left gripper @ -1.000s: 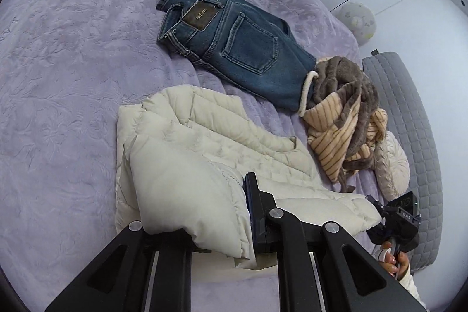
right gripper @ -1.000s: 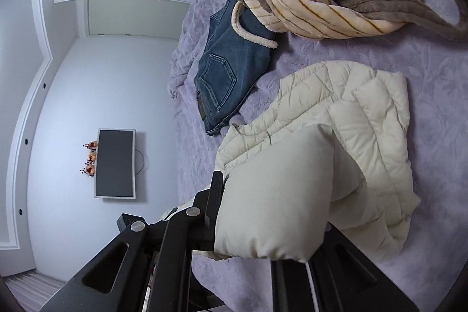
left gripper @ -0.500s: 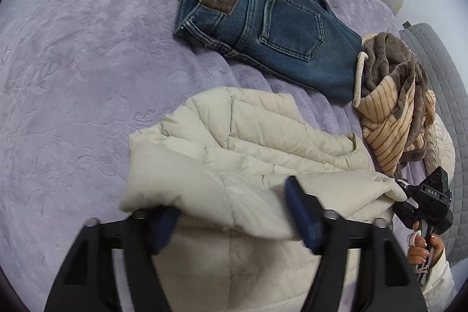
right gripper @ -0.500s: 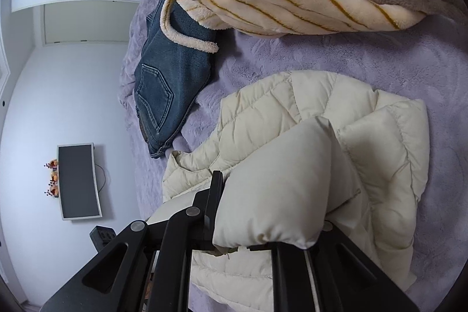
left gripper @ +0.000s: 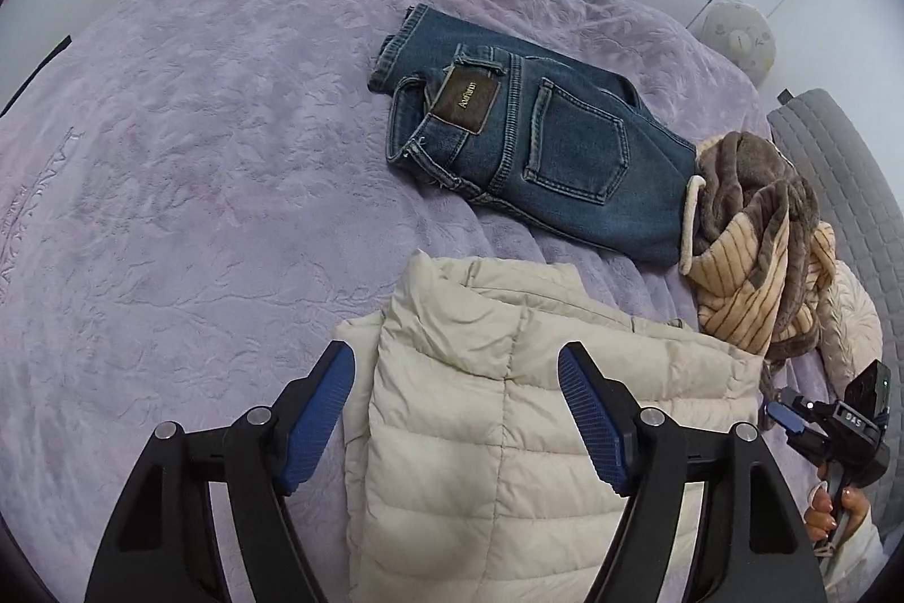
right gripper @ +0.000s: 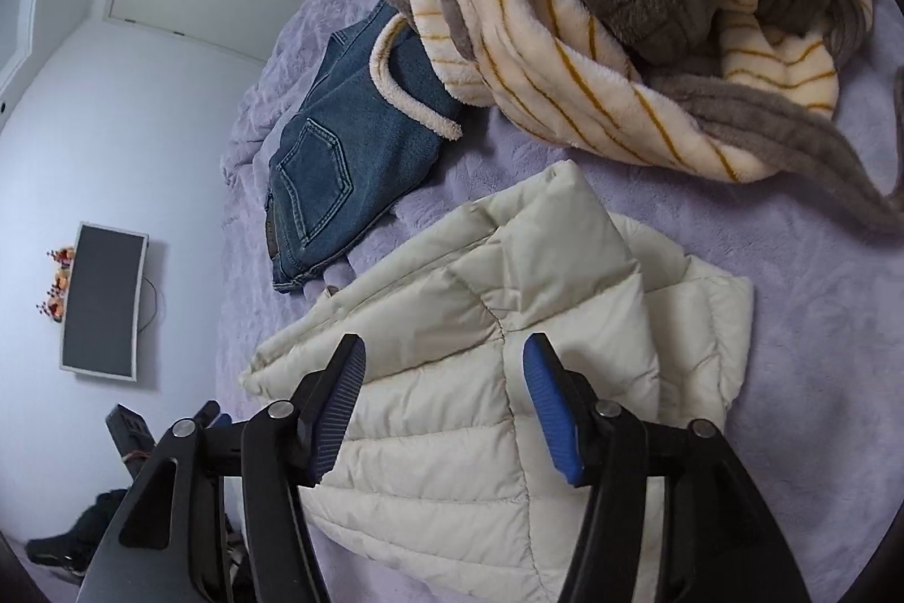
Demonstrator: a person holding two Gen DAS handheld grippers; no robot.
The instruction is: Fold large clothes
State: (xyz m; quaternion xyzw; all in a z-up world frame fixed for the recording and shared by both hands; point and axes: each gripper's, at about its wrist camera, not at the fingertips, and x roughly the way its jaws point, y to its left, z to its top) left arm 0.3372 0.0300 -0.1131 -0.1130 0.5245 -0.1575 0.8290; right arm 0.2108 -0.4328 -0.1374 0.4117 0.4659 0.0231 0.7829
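Cream quilted jacket [left gripper: 508, 422] now lies folded flat on the purple bedspread [left gripper: 198, 207], where a second ago both grippers held a puffy fold of it lifted. The left gripper [left gripper: 455, 411] has let go; its jaws stand wide above the fabric and are easing inward, the pads pressing nothing. The right gripper [right gripper: 443, 411] is opening, the jacket under it and free. This fold looks finished, so the jacket probably needs only a tidy or a move aside. Beyond it lie folded jeans [left gripper: 537, 151], and beside them a crumpled striped fleece robe [right gripper: 621, 9], likely the next garment.
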